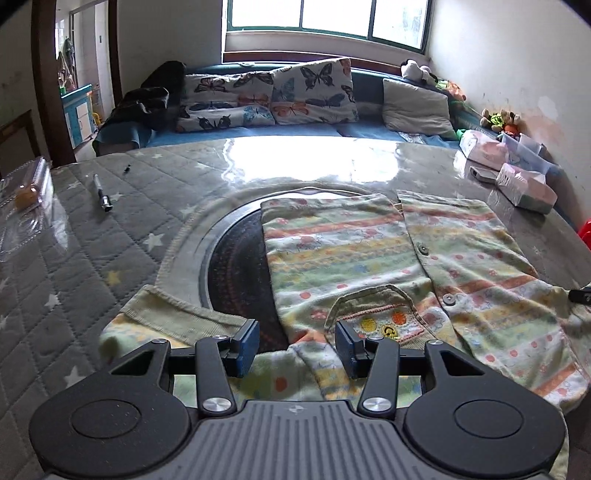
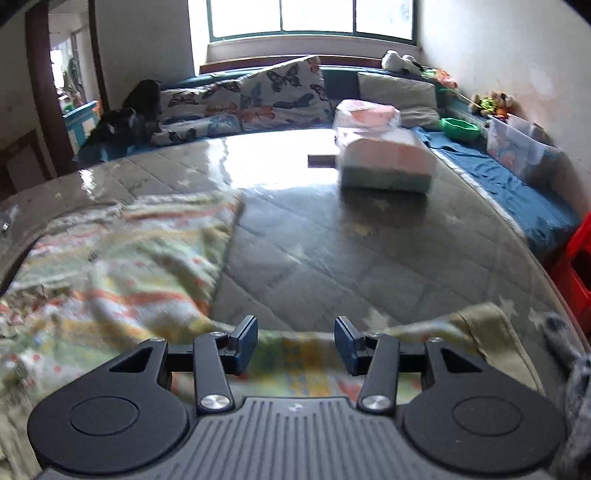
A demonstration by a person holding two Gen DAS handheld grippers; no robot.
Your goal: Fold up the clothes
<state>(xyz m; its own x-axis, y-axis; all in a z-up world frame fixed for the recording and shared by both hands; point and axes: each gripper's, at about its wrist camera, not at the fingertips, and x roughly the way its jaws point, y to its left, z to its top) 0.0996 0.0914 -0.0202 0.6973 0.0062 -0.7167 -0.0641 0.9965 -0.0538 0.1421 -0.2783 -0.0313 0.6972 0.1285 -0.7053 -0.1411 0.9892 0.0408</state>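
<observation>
Garment: a small striped top (image 1: 351, 254) in green, yellow and orange bands lies spread on the table, front up, with snap buttons down its placket and an embroidered pocket (image 1: 376, 317) near the hem. It partly covers the round dark inset in the table's middle.
Sleeves: one sleeve (image 1: 177, 317) reaches out to the left, its ribbed cuff lying flat on the quilted cover; in the right wrist view the other sleeve (image 2: 461, 325) stretches to the right (that view is blurred, so the print is hard to read).
Left gripper: the left gripper (image 1: 295, 349) hangs low over the near edge of the top, its blue-padded fingers (image 1: 248, 345) spread apart with nothing between them; one pad sits by the left sleeve, the other by the pocket.
Right gripper: the right gripper (image 2: 295, 345) is also low over the cloth near the right sleeve, jaws apart and empty.
Table: a table (image 1: 110, 236) under a grey star-patterned quilted cover with a glossy clear sheet that mirrors the window.
On the table: a pen (image 1: 101, 192) lies well to the left of the top; tissue packs (image 1: 524, 186) sit at the far right edge.
Beyond: a blue sofa with butterfly cushions (image 1: 280, 96) stands under a window (image 1: 325, 16).
</observation>
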